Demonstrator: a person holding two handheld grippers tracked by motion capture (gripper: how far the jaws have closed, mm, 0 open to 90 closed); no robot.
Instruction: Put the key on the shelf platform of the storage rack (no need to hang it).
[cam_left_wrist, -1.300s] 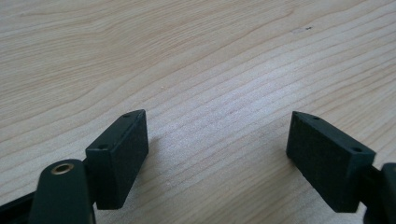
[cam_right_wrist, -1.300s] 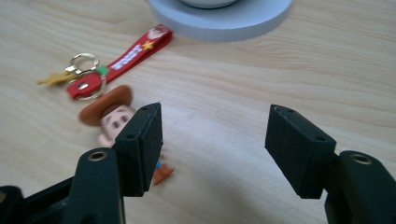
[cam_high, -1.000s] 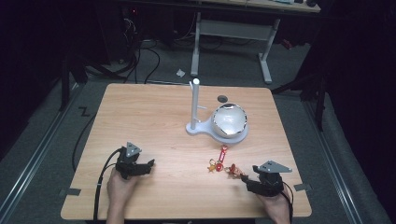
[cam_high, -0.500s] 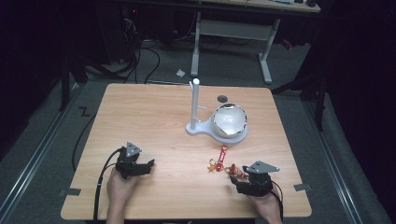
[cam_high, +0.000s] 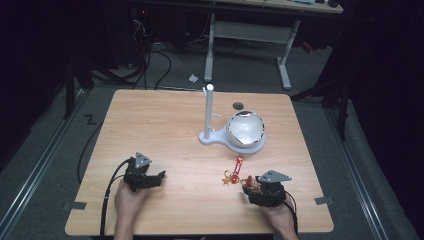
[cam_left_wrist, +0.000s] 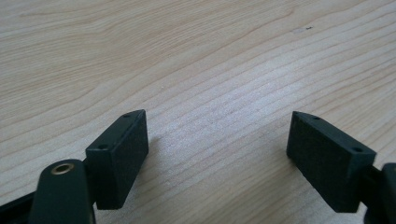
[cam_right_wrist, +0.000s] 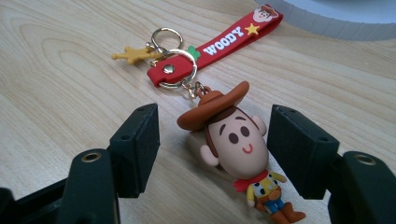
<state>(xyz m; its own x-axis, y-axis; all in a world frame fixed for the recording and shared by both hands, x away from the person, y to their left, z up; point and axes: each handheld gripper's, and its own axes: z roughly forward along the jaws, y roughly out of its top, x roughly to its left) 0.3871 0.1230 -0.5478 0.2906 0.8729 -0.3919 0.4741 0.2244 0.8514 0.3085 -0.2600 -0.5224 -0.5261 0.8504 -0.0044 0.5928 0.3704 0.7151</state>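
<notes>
High view, right gripper (cam_high: 248, 186): low on the counter (cam_high: 165, 120) at its near right edge, at the near end of the keychain (cam_high: 235, 175), lined up for a pick.
High view, stand (cam_high: 231, 131): white post and dome base beyond the keychain, well apart from my fingers; probably where the ring is meant to hang.
High view, left gripper (cam_high: 154, 177): parked near left, out of the way.
Left gripper view, fingers (cam_left_wrist: 122, 151): spread wide over bare wood, nothing between them.
Right gripper view, figure (cam_right_wrist: 236, 140): cowboy head lies between my half-open fingers (cam_right_wrist: 135, 149); pads clear of it on both sides, so no grip. Red strap (cam_right_wrist: 219, 44) and rings trail away toward the stand.
Change, right: my hand came in leftward from the counter edge onto the figure. The fingers have just been closing a little, with the figure between them.
Change, left: none.
</notes>
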